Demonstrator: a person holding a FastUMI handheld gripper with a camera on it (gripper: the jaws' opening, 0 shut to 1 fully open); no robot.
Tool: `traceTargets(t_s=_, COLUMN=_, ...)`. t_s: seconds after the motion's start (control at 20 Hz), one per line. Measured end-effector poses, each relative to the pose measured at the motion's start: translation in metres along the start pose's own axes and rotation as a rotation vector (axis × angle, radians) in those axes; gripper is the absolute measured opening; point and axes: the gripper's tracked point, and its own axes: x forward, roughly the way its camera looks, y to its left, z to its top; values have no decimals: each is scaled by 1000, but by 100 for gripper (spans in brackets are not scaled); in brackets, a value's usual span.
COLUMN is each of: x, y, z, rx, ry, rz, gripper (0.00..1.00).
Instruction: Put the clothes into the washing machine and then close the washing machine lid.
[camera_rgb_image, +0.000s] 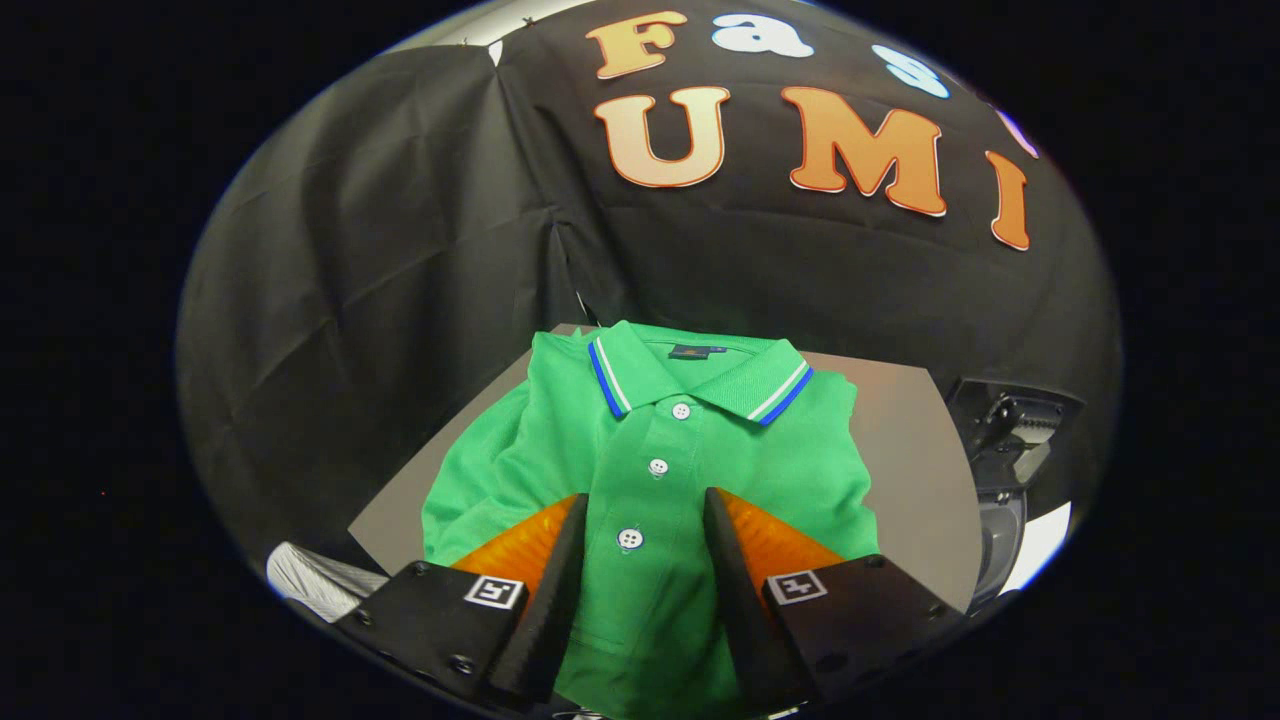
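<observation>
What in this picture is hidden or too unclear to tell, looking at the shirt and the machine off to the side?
- Green polo shirt, gripper view: its lower part is covered by the open gripper fingers, so whether they touch the cloth is unclear.
- Shirt's neck label: too small to read.
- Washing machine, beyond the grey table: cut off at the edge and dark, so the lid's position cannot be told.

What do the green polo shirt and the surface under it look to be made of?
Green polo shirt: soft knit fabric, likely cotton pique, matte; creased, ribbed striped collar, glossy white buttons. Grey tabletop: smooth, matte, flat board; material unclear. The open gripper hangs over the placket.
</observation>
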Motion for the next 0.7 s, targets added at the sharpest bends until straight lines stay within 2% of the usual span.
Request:
traceTargets(t_s=0.1, x=1, y=1, z=-2, rx=-5, ry=3, rz=23, gripper=72)
traceTargets(t_s=0.25, x=1, y=1, z=-1, rx=8, ry=6, rz=63, gripper=50)
traceTargets(t_s=0.3, x=0, y=2, z=0, rx=27, ry=-1, rz=77, gripper=36)
traceTargets(t_s=0.4, x=-5, y=0, z=1, rx=50, ry=-17, rz=97, gripper=21)
traceTargets(t_s=0.45, x=-4, y=-1, z=3, rx=53, ry=-32, rz=98, gripper=20)
traceTargets(t_s=0.5, x=-7, y=0, z=5, rx=45, ry=-57, rz=108, gripper=15)
traceTargets(t_s=0.7, x=-27, y=-1, z=29, rx=118, ry=-221, rz=184, gripper=15)
